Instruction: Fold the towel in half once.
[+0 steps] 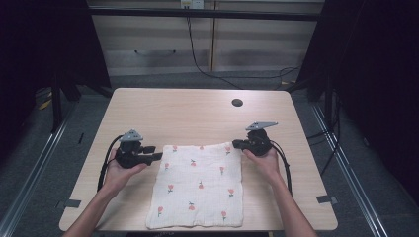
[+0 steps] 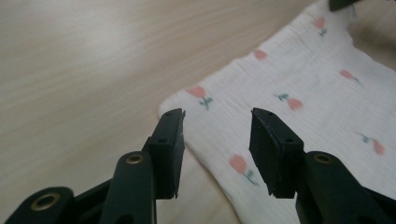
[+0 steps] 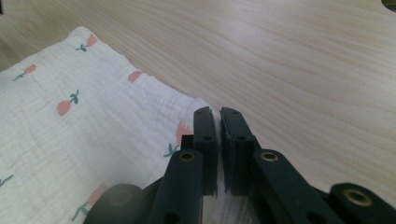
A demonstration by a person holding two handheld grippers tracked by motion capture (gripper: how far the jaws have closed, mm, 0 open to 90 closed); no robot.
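From the high view, I see a white cloth (image 1: 197, 185) with small red flowers lying flat on the near half of the wooden table (image 1: 197, 111). My left gripper (image 1: 157, 157) sits at its far left corner, my right gripper (image 1: 236, 144) at its far right corner.

In the left gripper view, my jaws are spread, hovering over the cloth (image 2: 299, 93) corner without pinching it.

In the right gripper view, my jaws are pressed together, pinching the cloth (image 3: 84, 126) corner's edge.

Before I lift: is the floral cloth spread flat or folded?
Spread flat. The floral cloth lies as one open sheet on the table, all four edges showing; hidden layers underneath cannot be told.
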